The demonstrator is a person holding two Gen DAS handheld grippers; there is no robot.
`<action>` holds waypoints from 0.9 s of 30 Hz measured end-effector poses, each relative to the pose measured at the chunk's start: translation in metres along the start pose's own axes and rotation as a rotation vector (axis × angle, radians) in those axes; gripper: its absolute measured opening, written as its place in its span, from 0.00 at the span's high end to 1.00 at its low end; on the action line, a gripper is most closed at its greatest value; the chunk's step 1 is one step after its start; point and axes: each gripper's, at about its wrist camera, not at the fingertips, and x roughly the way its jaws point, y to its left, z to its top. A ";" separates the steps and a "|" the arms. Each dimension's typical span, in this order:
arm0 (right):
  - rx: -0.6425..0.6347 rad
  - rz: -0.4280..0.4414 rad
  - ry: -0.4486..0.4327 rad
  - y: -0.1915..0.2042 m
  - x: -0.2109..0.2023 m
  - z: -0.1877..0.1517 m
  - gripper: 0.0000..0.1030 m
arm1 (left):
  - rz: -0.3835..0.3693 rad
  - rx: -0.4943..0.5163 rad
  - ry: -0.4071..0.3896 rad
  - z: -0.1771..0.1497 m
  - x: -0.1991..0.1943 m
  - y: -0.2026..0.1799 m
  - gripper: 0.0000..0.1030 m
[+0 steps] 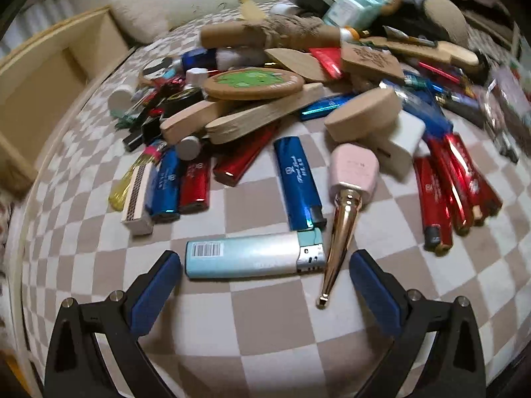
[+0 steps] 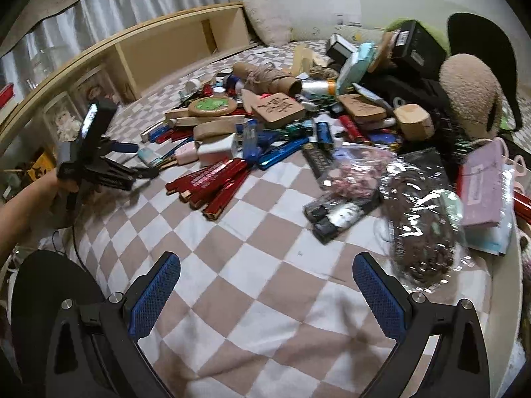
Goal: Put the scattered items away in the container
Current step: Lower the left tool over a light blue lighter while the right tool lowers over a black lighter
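The left gripper [image 1: 265, 265] stands wide open and empty over the checked cloth [image 1: 265, 325]. The pale blue lighter [image 1: 254, 254] lies flat between its fingertips, just ahead, long axis crosswise, metal head pointing right. The right gripper [image 2: 265, 267] is also spread open, empty, over bare cloth.

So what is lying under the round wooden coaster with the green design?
The coaster rests on pale wooden pieces. A black item pokes out at its left; anything directly beneath is hidden.
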 end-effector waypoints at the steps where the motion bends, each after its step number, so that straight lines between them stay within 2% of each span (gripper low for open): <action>1: -0.009 0.003 0.004 0.002 0.002 0.001 0.00 | -0.006 -0.007 -0.006 0.000 0.000 0.002 0.01; 6: -0.067 0.010 0.025 0.006 0.009 0.010 0.00 | -0.042 -0.042 -0.021 -0.001 -0.004 0.012 0.01; 10: -0.063 0.000 0.024 0.001 0.010 0.015 0.00 | -0.091 -0.065 -0.049 -0.002 -0.014 0.019 0.01; 15: -0.046 -0.013 0.015 -0.008 0.011 0.021 0.00 | -0.044 -0.093 -0.077 0.005 -0.018 0.027 0.01; 19: -0.039 -0.046 0.005 -0.020 0.007 0.027 0.00 | -0.001 -0.056 -0.038 0.007 -0.004 0.021 0.01; 24: -0.026 -0.097 0.030 -0.049 0.000 0.031 0.00 | -0.011 0.025 -0.010 0.004 0.006 0.008 0.01; 27: -0.031 -0.027 0.061 -0.058 0.000 0.032 0.00 | -0.022 0.036 -0.016 0.004 0.006 0.006 0.01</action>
